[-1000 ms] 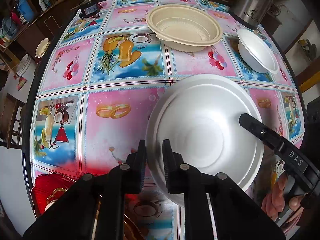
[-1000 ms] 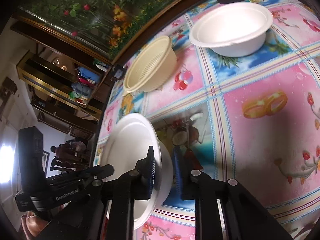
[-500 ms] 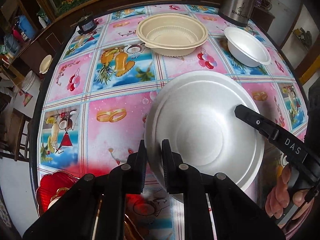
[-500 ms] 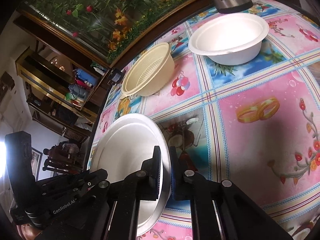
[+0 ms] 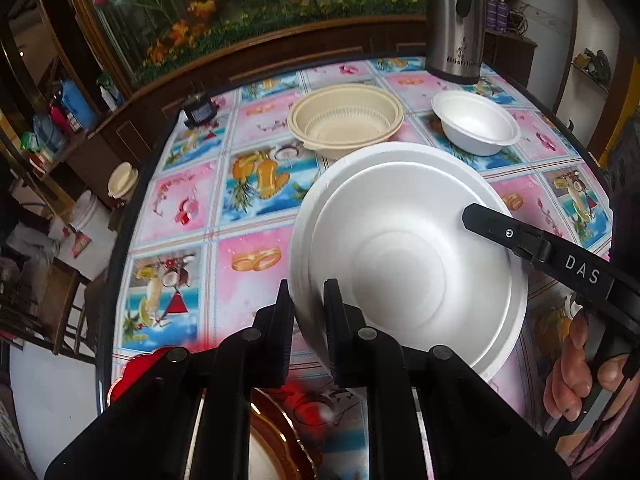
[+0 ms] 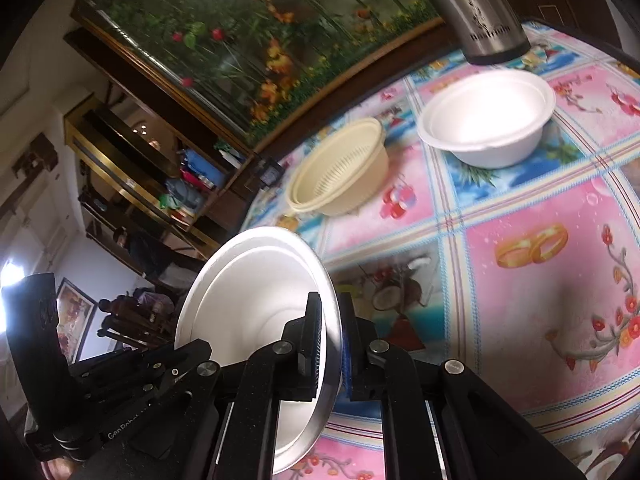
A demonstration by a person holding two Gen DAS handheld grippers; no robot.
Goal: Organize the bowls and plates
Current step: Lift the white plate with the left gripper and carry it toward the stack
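Gripping round foam bowl (image 5: 408, 252), both jaws.

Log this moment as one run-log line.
left gripper: shut on large white bowl rim | right gripper: shut on opposite rim | bowl: tilted

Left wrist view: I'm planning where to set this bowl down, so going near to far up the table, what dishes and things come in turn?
Left gripper → large white bowl it grips → beige bowl → steel thermos.

Steel flask (image 5: 454, 20) stands on patterned tablecloth (image 5: 192, 204).
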